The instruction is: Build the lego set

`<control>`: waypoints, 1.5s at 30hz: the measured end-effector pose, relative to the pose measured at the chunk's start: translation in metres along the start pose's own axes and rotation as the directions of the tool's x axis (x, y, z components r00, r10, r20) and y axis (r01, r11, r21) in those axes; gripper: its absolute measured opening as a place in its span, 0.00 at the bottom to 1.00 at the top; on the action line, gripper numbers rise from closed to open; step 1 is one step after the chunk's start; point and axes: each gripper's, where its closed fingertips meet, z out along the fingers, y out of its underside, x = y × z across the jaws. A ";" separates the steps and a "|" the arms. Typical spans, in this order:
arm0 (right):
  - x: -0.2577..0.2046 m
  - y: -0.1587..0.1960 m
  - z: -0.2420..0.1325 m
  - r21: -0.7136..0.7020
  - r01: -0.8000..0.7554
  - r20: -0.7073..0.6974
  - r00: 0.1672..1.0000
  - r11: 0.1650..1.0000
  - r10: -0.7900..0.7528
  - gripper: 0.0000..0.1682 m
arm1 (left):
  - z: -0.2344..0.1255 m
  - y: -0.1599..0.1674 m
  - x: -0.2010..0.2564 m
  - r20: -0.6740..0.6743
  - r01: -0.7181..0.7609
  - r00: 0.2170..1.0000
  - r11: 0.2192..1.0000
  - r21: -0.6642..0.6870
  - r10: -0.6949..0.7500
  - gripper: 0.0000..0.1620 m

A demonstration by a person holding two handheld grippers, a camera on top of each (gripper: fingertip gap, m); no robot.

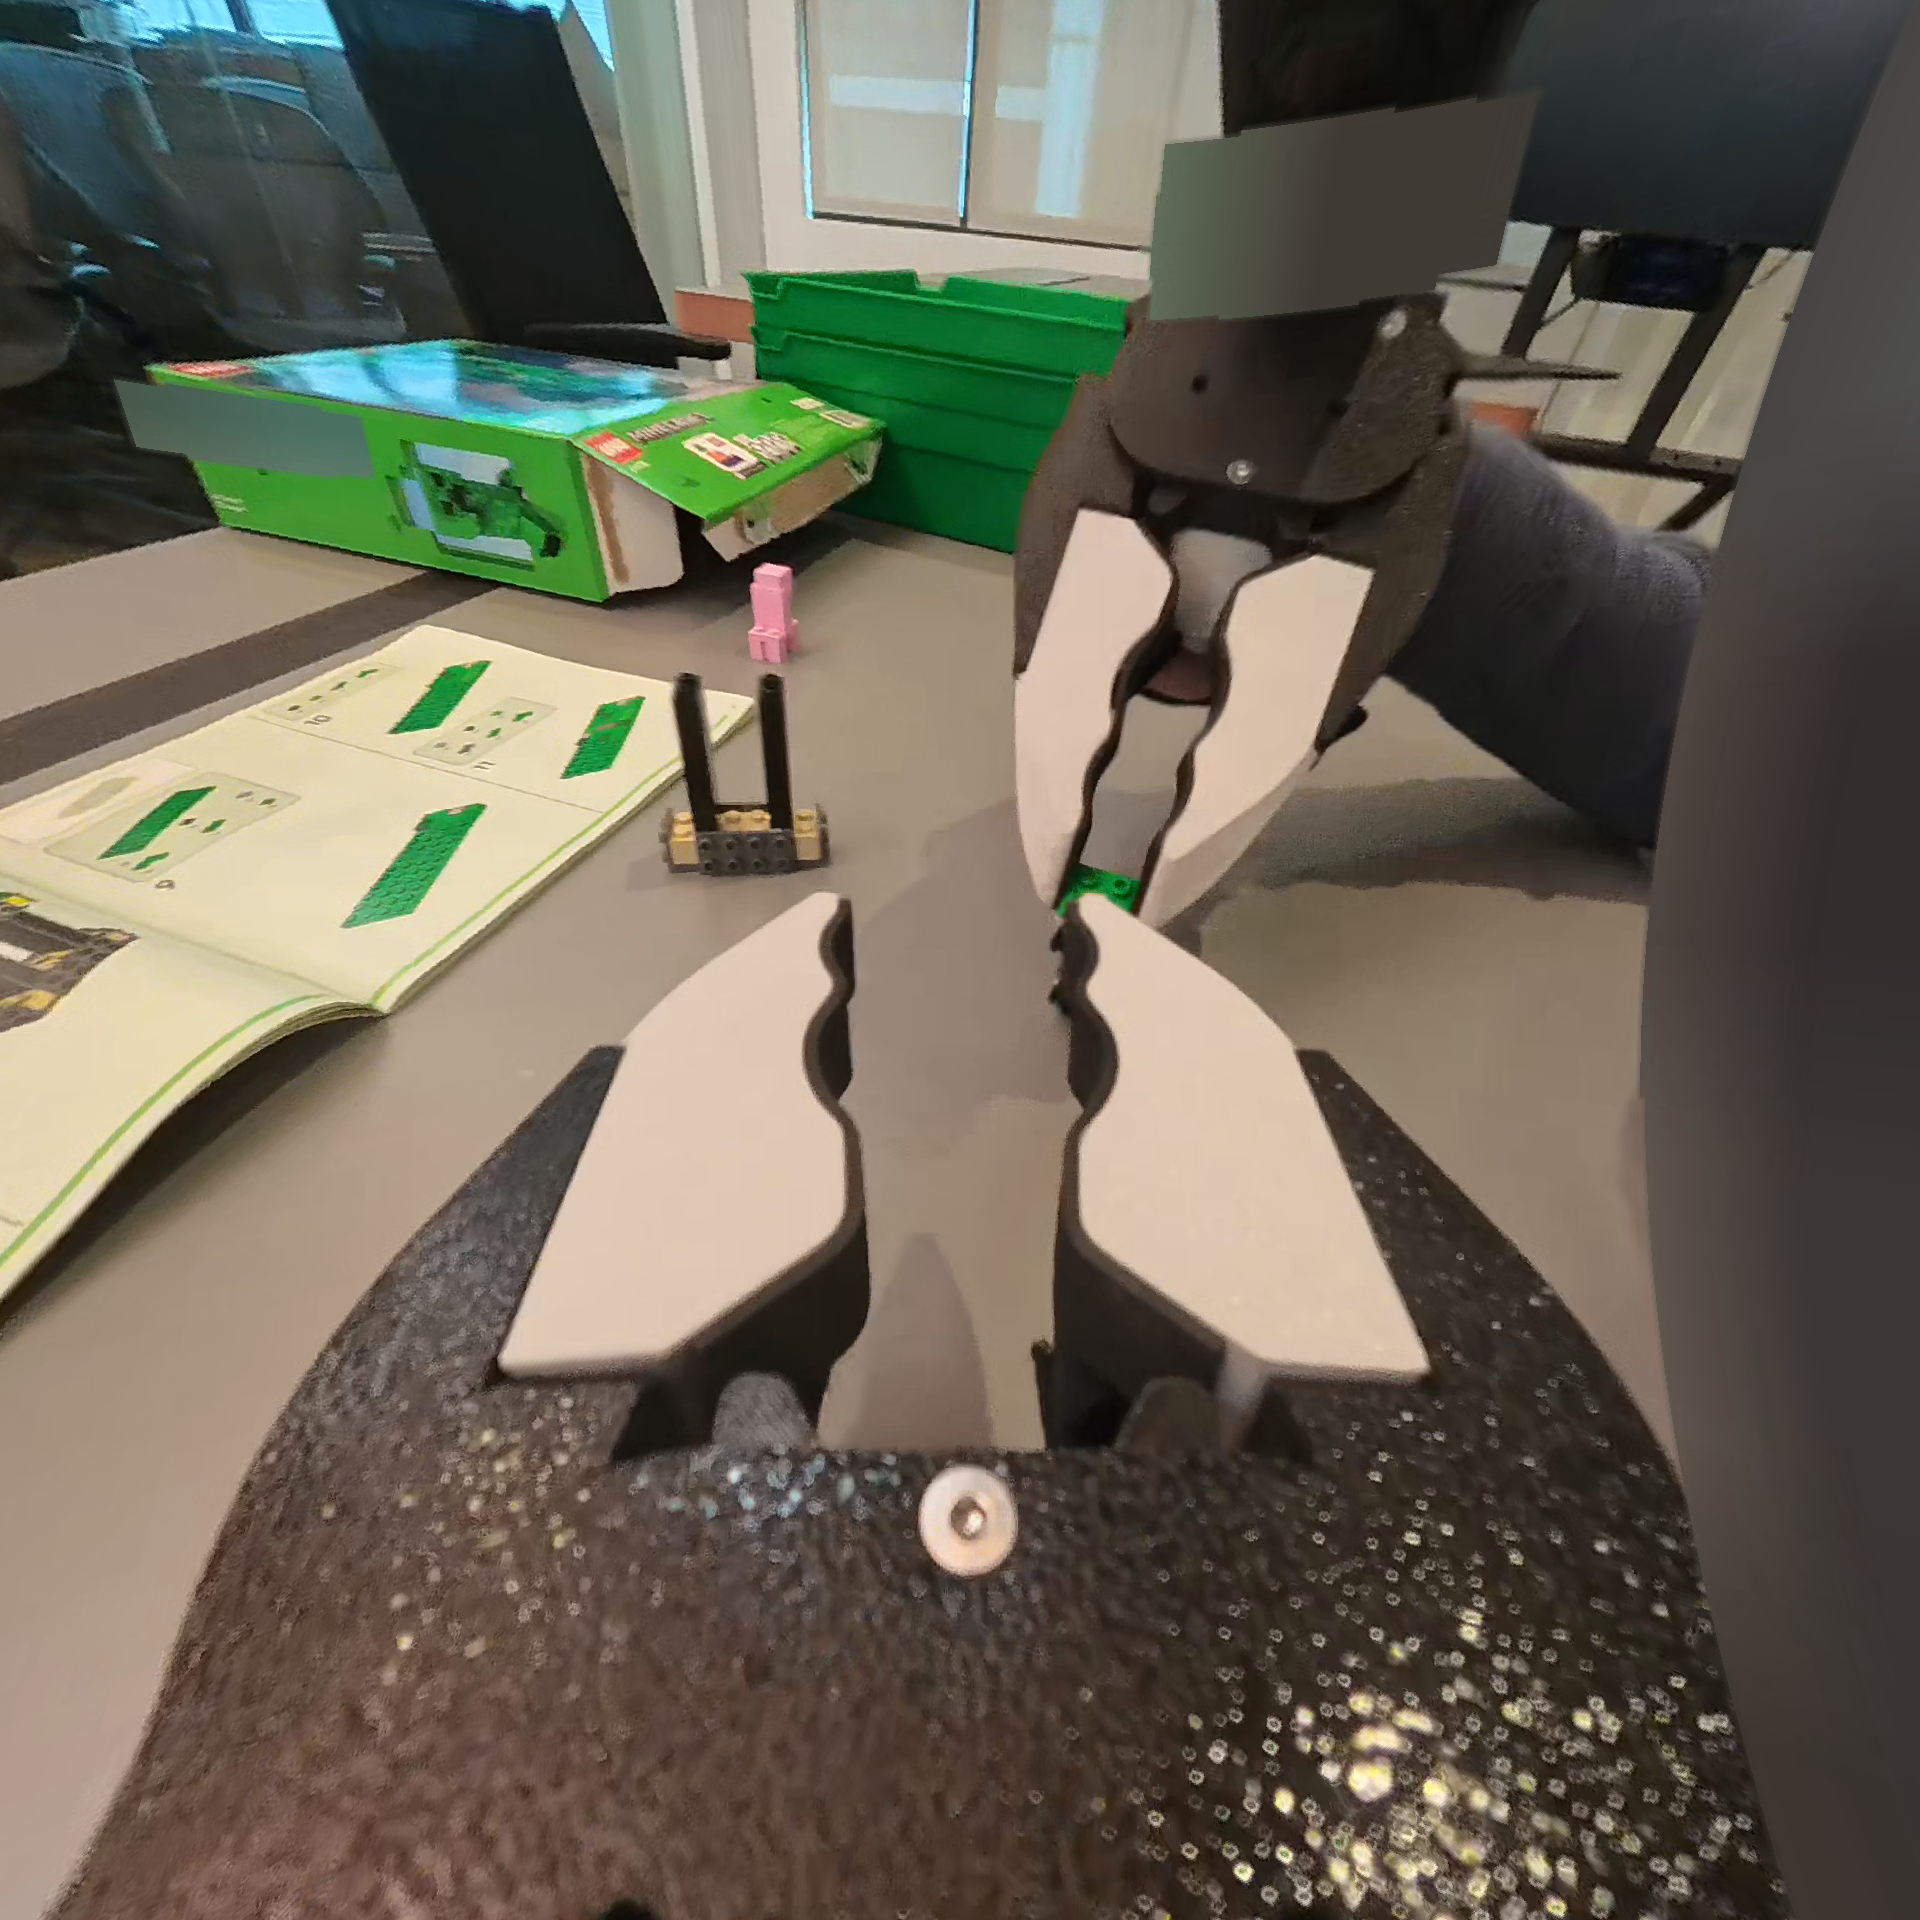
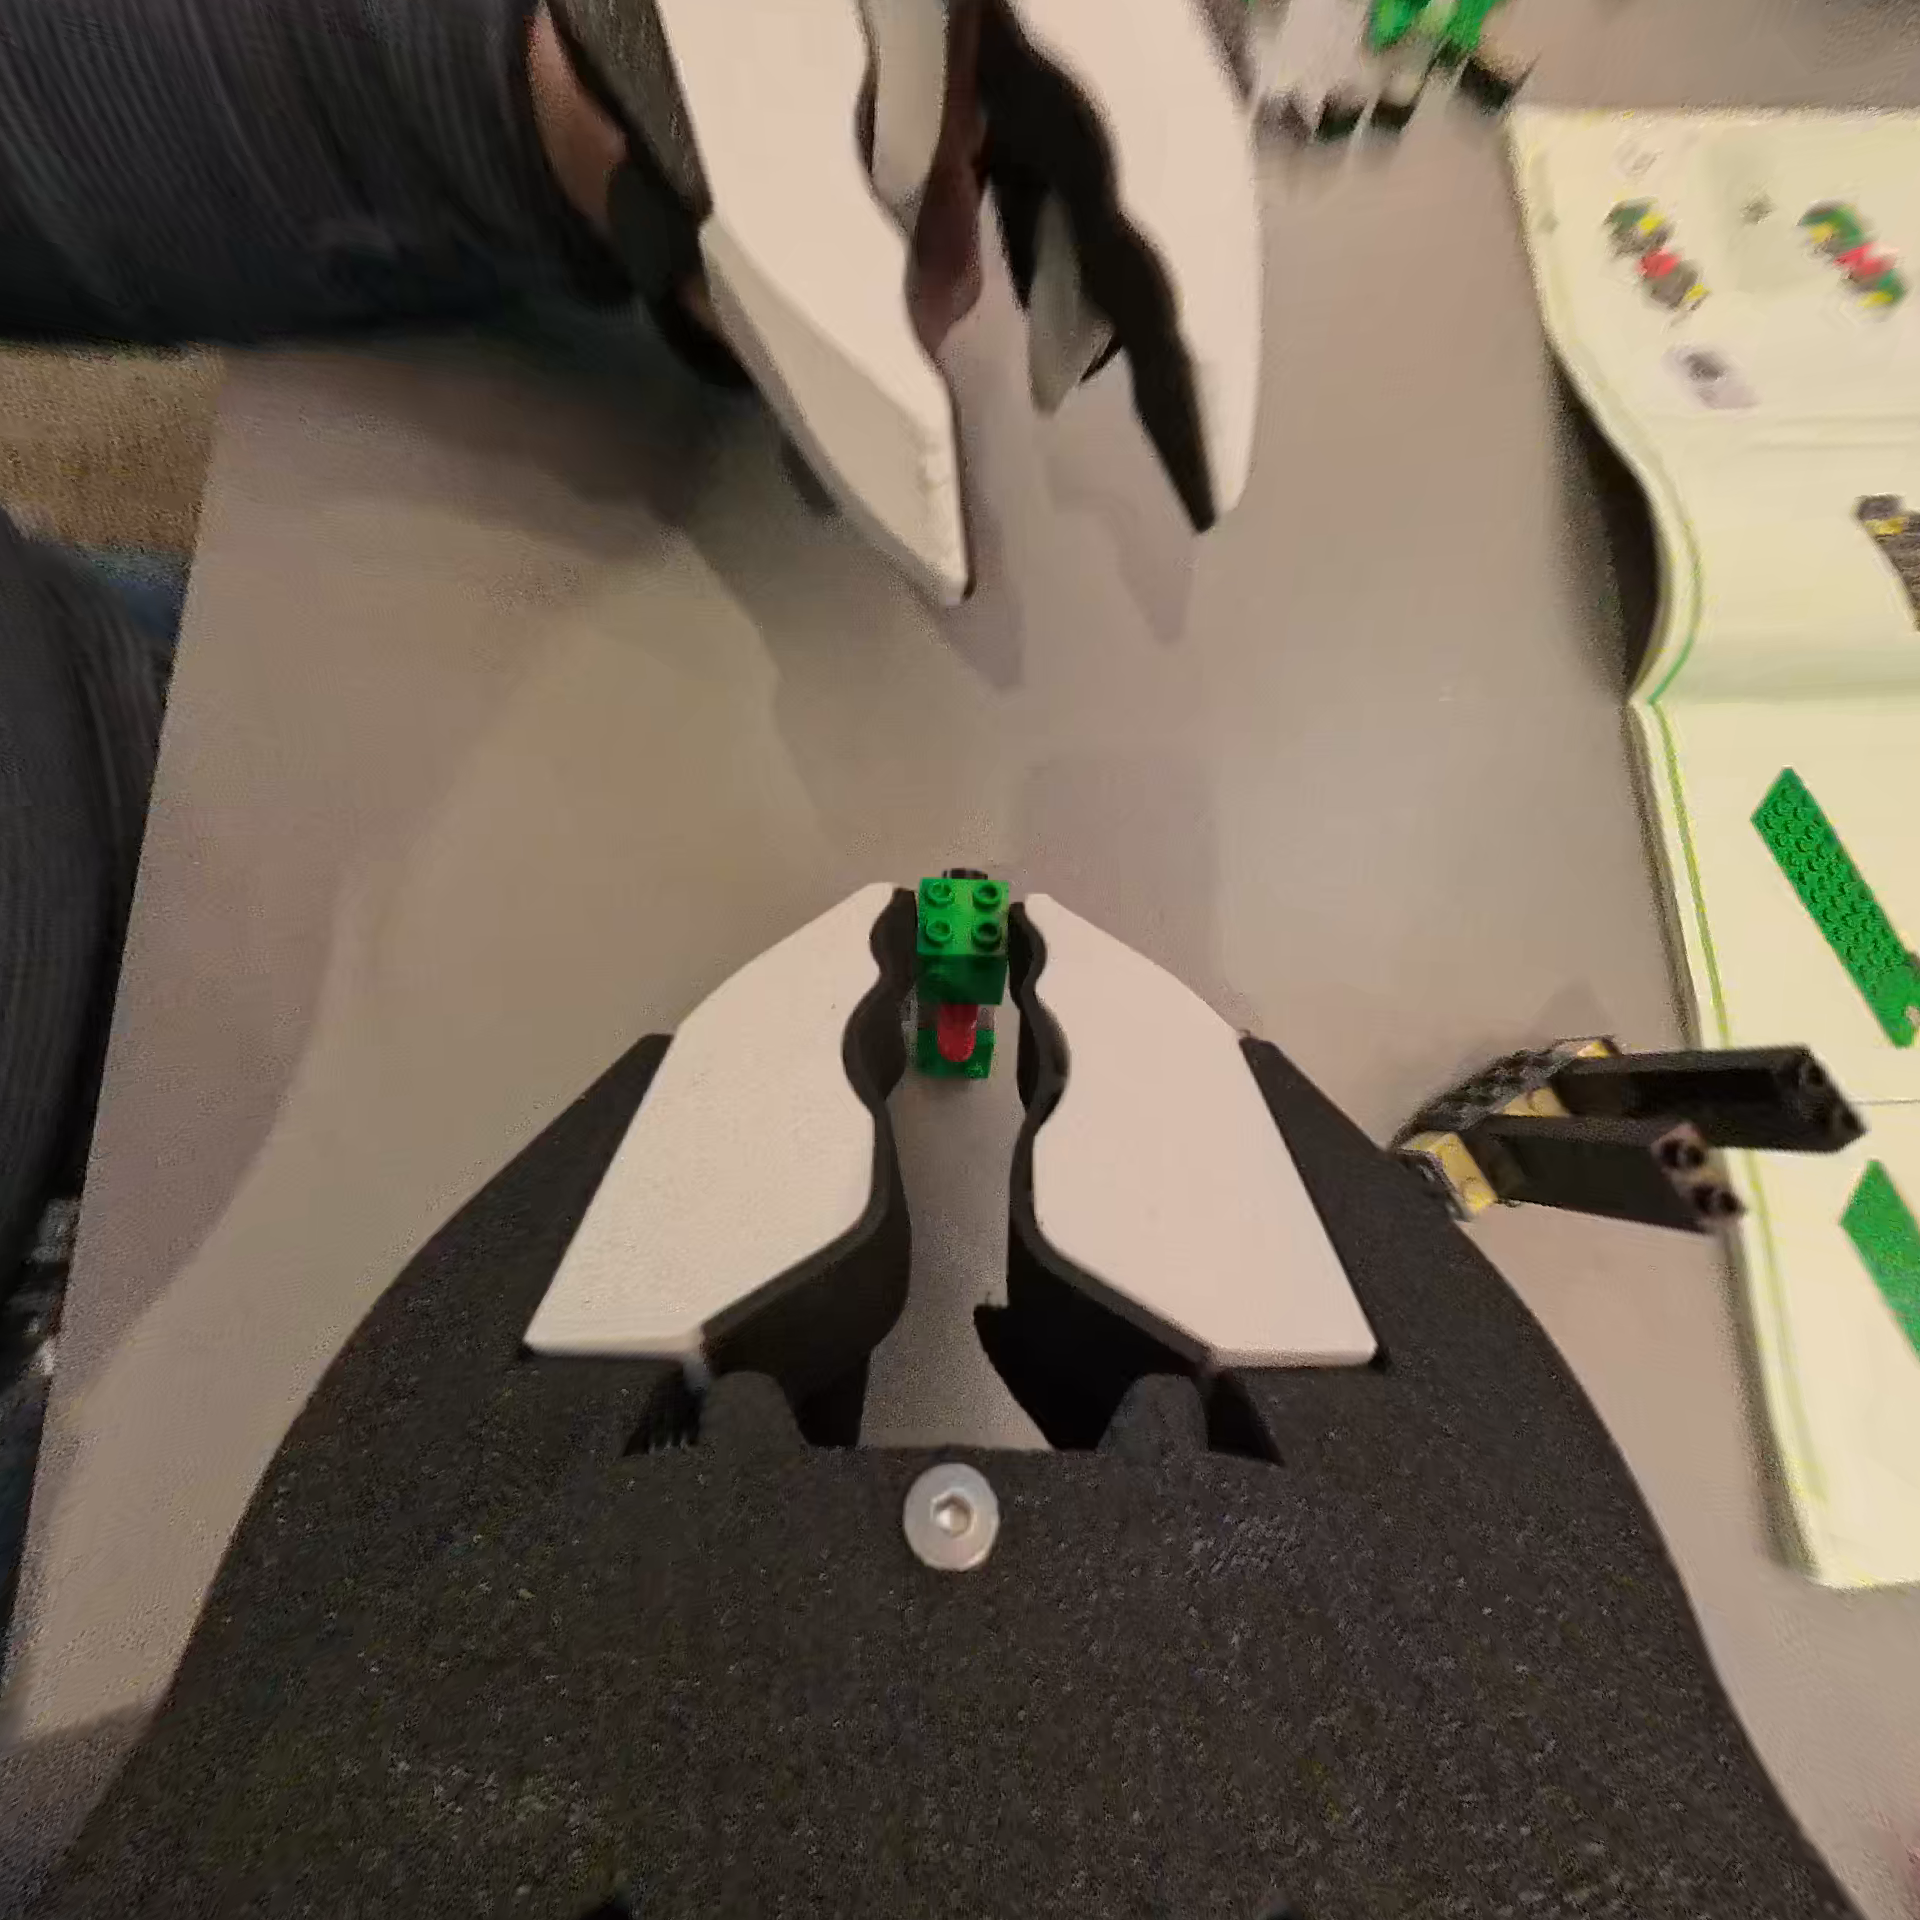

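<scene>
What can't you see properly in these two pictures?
- Left wrist view: most of the green brick stack, hidden by the right gripper and a left gripper finger.
- Right wrist view: green pieces at the top edge, blurred and cut off.
- Right wrist view: instruction booklet, cut off by the right edge.
- Left wrist view: inside the green box.

On the grey table (image 1: 935, 1039), the open paper instruction booklet (image 1: 312, 831) lies left; just right of it stands the small dark brick base with two black upright posts (image 1: 743, 800). Behind that, the little pink brick figure (image 1: 771, 613), then the green cardboard box (image 1: 468, 468), with stacked green plastic bins (image 1: 914, 416) to its right.
</scene>
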 end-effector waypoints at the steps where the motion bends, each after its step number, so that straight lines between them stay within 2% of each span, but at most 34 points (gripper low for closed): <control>1: 0.001 0.001 0.000 -0.072 0.020 0.018 1.000 0.997 -0.019 0.10 | -0.002 -0.002 -0.003 0.015 0.007 1.000 1.000 0.013 -0.008 0.23; 3: 0.003 0.000 0.006 -0.181 0.040 0.055 0.998 0.983 -0.031 0.10 | -0.006 -0.007 -0.007 0.039 0.021 0.999 0.999 0.043 -0.023 0.23; 7: 0.008 -0.005 0.014 -0.261 0.078 0.048 0.997 0.962 -0.067 0.16 | -0.014 -0.012 -0.016 0.099 0.025 0.995 0.997 0.080 -0.033 0.23; 12: 0.009 0.010 -0.008 -0.189 -0.088 -0.036 0.996 0.978 0.082 0.15 | -0.022 -0.014 -0.028 0.188 0.029 0.981 0.993 0.111 -0.049 0.23; 19: 0.014 0.000 0.015 -0.159 -0.259 -0.141 0.961 0.953 0.238 0.10 | -0.026 -0.014 -0.038 0.266 0.024 0.963 0.995 0.100 -0.049 0.22; 27: 0.015 0.004 0.034 -0.350 -0.254 -0.174 0.963 0.902 0.204 0.09 | -0.028 -0.014 -0.039 0.291 0.017 0.956 0.995 0.096 -0.044 0.21; 37: 0.014 0.012 0.044 -0.479 -0.224 -0.146 0.974 0.849 0.175 0.05 | -0.031 -0.018 -0.041 0.308 0.015 0.950 0.994 0.109 -0.048 0.21; 40: 0.015 0.011 0.044 -0.473 -0.207 -0.140 0.977 0.856 0.159 0.04 | -0.033 -0.020 -0.042 0.310 0.023 0.949 0.992 0.124 -0.061 0.21; 42: 0.021 0.005 0.039 -0.410 -0.209 -0.166 0.974 0.888 0.153 0.04 | -0.036 -0.021 -0.044 0.324 0.025 0.944 0.991 0.135 -0.068 0.21; 43: 0.024 -0.003 0.035 -0.336 -0.223 -0.172 0.970 0.915 0.173 0.04 | -0.038 -0.021 -0.046 0.337 0.025 0.939 0.990 0.141 -0.072 0.21; 45: 0.031 -0.027 0.020 -0.097 -0.280 -0.145 0.953 0.955 0.264 0.04 | -0.042 -0.023 -0.050 0.362 0.025 0.929 0.987 0.159 -0.081 0.21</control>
